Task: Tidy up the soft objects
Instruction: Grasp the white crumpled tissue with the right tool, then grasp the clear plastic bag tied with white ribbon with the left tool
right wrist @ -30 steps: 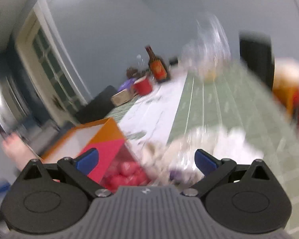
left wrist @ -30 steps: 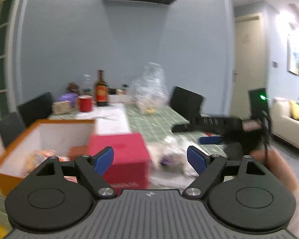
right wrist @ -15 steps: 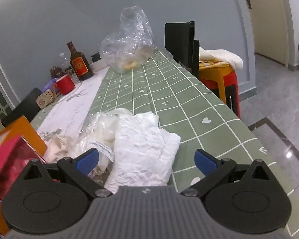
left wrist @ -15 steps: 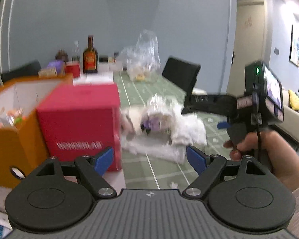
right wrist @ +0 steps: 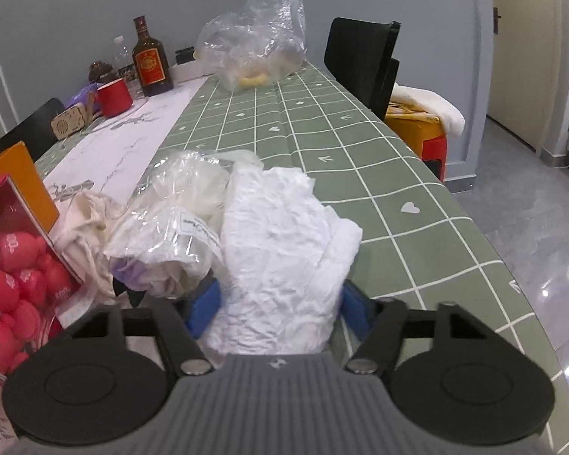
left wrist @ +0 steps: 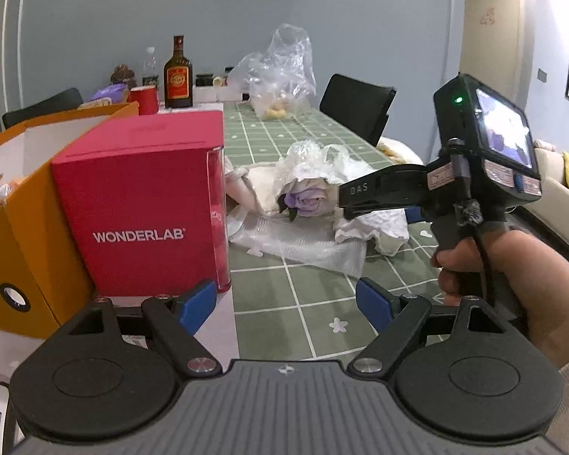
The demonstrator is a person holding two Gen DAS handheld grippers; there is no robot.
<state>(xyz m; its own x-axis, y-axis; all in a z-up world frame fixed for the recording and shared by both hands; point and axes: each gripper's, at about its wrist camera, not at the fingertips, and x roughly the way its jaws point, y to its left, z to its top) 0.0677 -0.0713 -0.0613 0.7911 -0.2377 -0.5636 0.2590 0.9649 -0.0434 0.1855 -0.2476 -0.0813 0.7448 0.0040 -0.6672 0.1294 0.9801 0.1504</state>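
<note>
Crumpled white cloth [right wrist: 280,258], heaped with plastic-wrapped soft items [right wrist: 170,220] on the green checked desk [right wrist: 360,174], now between the fingers of the right hand-held gripper [right wrist: 278,305]; half a second ago lay ahead, untouched. Jaws narrowed around it, pads against both flanks, seemingly gripping, though not yet lifted. Left hand-held gripper [left wrist: 286,305] wide open, holding nothing, hovering beside the red box [left wrist: 140,204]. Likely next: carrying the cloth toward the orange bin [left wrist: 15,204].
</note>
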